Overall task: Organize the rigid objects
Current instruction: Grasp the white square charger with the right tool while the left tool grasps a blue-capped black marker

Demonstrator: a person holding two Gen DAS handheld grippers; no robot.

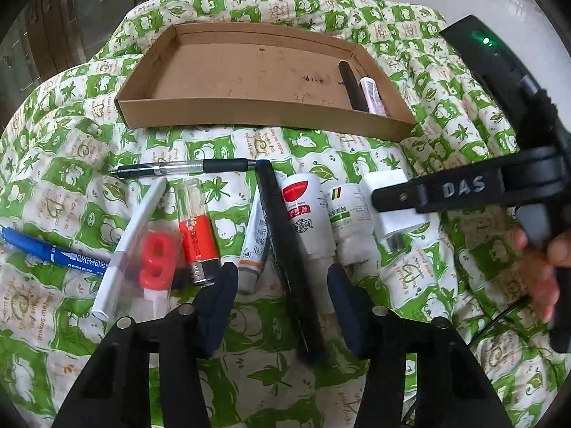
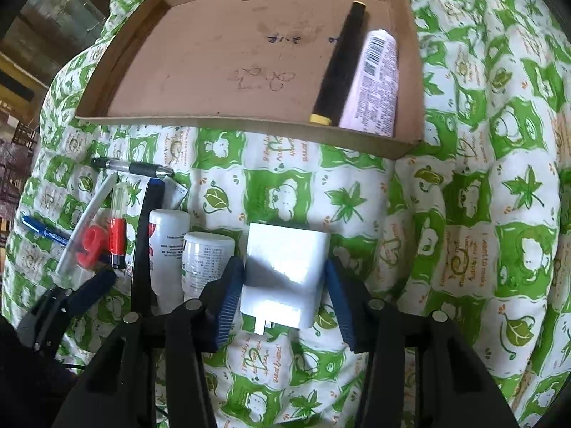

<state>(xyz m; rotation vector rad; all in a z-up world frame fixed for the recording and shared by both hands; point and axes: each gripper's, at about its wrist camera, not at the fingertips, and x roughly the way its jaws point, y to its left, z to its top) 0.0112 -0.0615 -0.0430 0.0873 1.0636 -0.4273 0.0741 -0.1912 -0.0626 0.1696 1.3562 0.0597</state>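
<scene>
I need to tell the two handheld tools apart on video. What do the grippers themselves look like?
Both look alike. The left gripper and right gripper have black plastic frames, silver round fasteners and dark blue ribbed pads. Seen from the left camera, the right one carries raised "DAS" lettering, a green light and a black cable.

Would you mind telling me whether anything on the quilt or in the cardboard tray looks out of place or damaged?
Nothing looks damaged or spilled. The cardboard tray holds only a black tube and a pale tube; pens and bottles lie loose on the quilt, unsorted.
</scene>
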